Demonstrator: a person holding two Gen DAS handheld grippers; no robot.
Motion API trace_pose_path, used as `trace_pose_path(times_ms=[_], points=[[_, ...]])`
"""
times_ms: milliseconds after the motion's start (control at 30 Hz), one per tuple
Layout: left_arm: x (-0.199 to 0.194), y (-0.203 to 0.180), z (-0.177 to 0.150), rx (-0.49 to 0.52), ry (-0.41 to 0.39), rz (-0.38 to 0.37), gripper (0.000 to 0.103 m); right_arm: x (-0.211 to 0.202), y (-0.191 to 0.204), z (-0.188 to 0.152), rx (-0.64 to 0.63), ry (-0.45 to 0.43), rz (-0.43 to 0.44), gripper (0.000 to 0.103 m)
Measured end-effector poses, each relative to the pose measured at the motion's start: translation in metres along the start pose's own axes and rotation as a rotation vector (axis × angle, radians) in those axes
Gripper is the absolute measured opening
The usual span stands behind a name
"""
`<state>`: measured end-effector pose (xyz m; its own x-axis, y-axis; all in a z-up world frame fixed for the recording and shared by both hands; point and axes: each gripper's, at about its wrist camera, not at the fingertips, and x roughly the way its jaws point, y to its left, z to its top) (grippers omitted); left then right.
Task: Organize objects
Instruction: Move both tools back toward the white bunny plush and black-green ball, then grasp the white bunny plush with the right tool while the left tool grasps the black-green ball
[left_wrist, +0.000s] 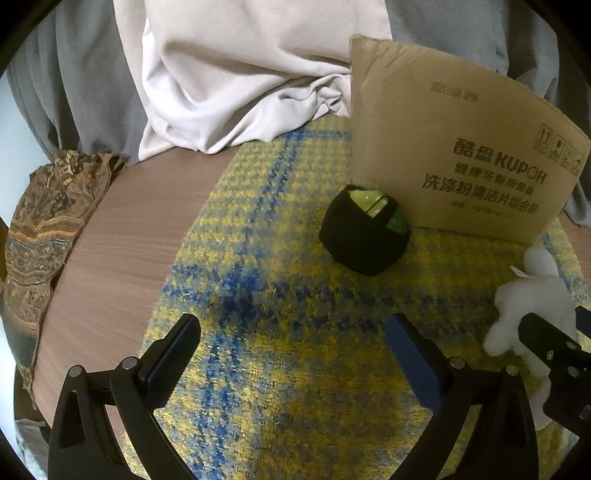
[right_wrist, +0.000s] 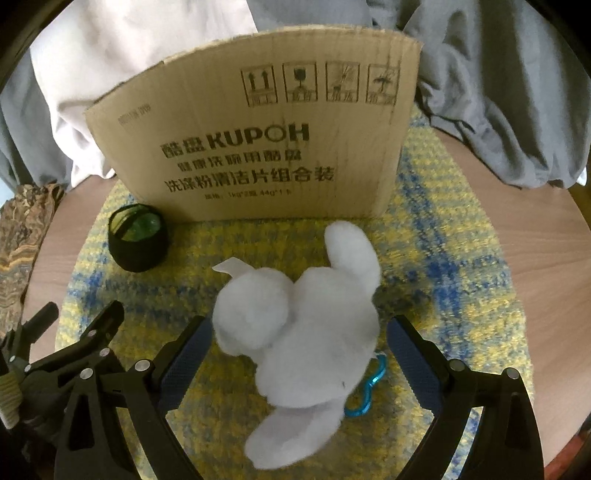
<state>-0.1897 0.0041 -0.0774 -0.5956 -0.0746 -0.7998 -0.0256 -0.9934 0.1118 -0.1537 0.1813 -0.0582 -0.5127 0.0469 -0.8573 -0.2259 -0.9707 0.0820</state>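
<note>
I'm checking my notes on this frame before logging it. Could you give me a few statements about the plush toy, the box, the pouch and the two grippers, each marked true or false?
1. The fluffy white plush toy lies between the right gripper's open fingers. True.
2. The brown cardboard box lies flat on its side. False: it stands upright on the yellow-and-blue woven mat.
3. The left gripper holds the small black fabric pouch. False: it is open and empty, short of the pouch.
4. The pouch holds green items. True.
</note>
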Motion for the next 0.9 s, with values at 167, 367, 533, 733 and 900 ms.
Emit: trace_pose_path(times_ms=[167, 367, 533, 733, 900], points=[[0.006, 0.002, 0.001, -0.009, 0.009, 0.001, 0.102, 0.017, 0.0, 0.0, 0.022, 0.043, 0.021, 0.096], [0.008, -0.001, 0.004, 0.001, 0.008, -0.002, 0.102, 0.018, -0.003, -0.002, 0.037, 0.03, 0.052, 0.089], [0.008, -0.007, 0.007, 0.011, 0.004, -0.016, 0.102, 0.015, -0.006, -0.006, 0.051, 0.005, 0.077, 0.082], [0.01, -0.015, 0.018, 0.019, -0.008, -0.04, 0.102, -0.002, -0.011, -0.008, 0.078, -0.047, 0.06, 0.081], [0.017, -0.03, 0.034, 0.085, -0.044, -0.063, 0.102, -0.017, -0.011, -0.003, 0.109, -0.087, 0.049, 0.081]])
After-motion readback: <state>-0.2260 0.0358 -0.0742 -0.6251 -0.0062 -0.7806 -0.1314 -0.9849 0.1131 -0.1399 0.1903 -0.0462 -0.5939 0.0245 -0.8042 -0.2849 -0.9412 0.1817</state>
